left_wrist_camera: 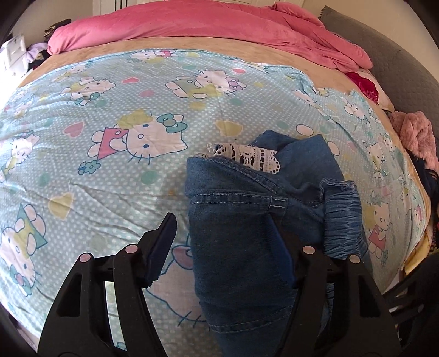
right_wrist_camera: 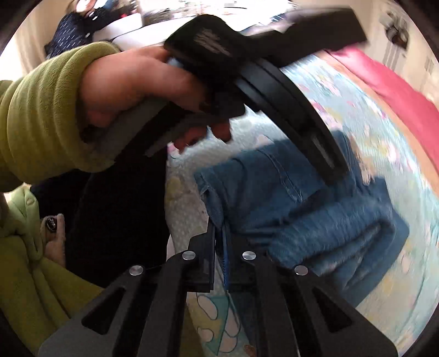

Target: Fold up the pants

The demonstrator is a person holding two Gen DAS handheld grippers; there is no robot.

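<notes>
Pants bunched on the cartoon-cat sheet, one gripper clamped, one spread

Pants [left_wrist_camera: 247,208], a single pair in blue denim, lie crumpled on the bed at about 5 o'clock in the left wrist view, with a gathered elastic waistband [left_wrist_camera: 343,219] toward 3 o'clock and one strip of white lace trim [left_wrist_camera: 247,156] at the top of the heap. They rest on a pale blue sheet [left_wrist_camera: 109,109] printed with cartoon cats, hearts and dots. No box, basket or other container shows in either view.

The left gripper [left_wrist_camera: 223,228] stands wide: its left finger is over bare sheet, its right finger is laid against the denim, and nothing is pinched between them. In the right wrist view the right gripper [right_wrist_camera: 221,239] is narrowed to a slit with a thin edge of the denim caught between its two fingers, the cloth running away toward 1 o'clock.

That same view shows one hand [right_wrist_camera: 131,90] in a green fleece sleeve [right_wrist_camera: 41,115] at 10 o'clock, gripping the handle of the other black tool, whose body crosses above the pants.

Counted: one pink duvet [left_wrist_camera: 192,24] along 12 o'clock, one grey headboard [left_wrist_camera: 384,55] at 2 o'clock, one fuzzy pink garment [left_wrist_camera: 417,134] at 3 o'clock.
</notes>
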